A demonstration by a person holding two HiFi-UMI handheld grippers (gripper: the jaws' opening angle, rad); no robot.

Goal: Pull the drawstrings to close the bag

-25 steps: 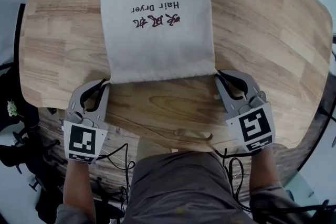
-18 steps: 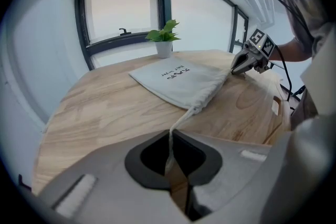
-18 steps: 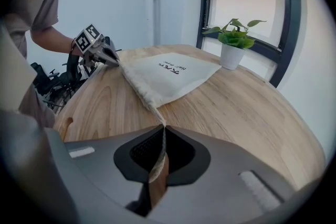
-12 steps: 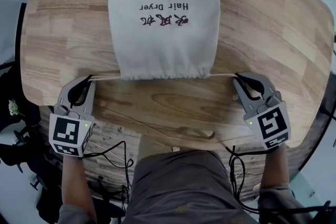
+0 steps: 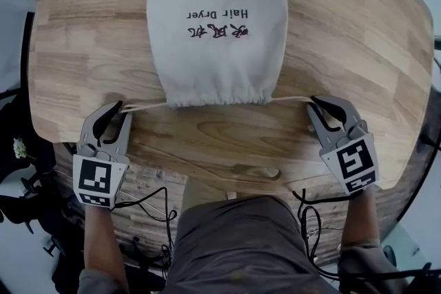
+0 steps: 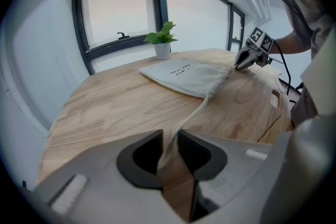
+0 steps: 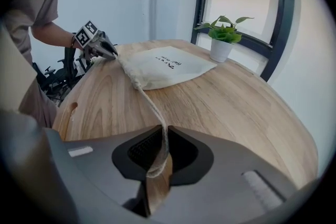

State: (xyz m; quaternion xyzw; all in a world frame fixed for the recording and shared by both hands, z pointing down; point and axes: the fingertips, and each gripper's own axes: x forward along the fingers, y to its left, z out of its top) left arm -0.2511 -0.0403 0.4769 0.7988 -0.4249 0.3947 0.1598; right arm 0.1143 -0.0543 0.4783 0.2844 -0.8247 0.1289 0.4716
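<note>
A cream cloth bag (image 5: 217,31) with dark print lies flat on the round wooden table (image 5: 358,31), its gathered mouth toward me. One drawstring (image 5: 145,107) runs left from the mouth into my left gripper (image 5: 122,109), which is shut on it. Another drawstring (image 5: 291,100) runs right into my right gripper (image 5: 314,102), also shut on it. In the left gripper view the string (image 6: 195,110) leads from the closed jaws (image 6: 168,139) to the bag (image 6: 184,75). The right gripper view shows the string (image 7: 149,105) pinched at the jaws (image 7: 161,139) and the bag (image 7: 165,66) beyond.
A potted plant (image 7: 223,39) stands near the window at the table's far side, also seen as the plant (image 6: 163,42). A slot-shaped hole (image 5: 256,174) cuts the table near its front edge. Cables (image 5: 148,206) hang below the table by my legs.
Both grippers have pulled outward, away from each other, drawing the strings out sideways. The bag's mouth has puckered from flat and wide to narrow, and the bag slid slightly right.
</note>
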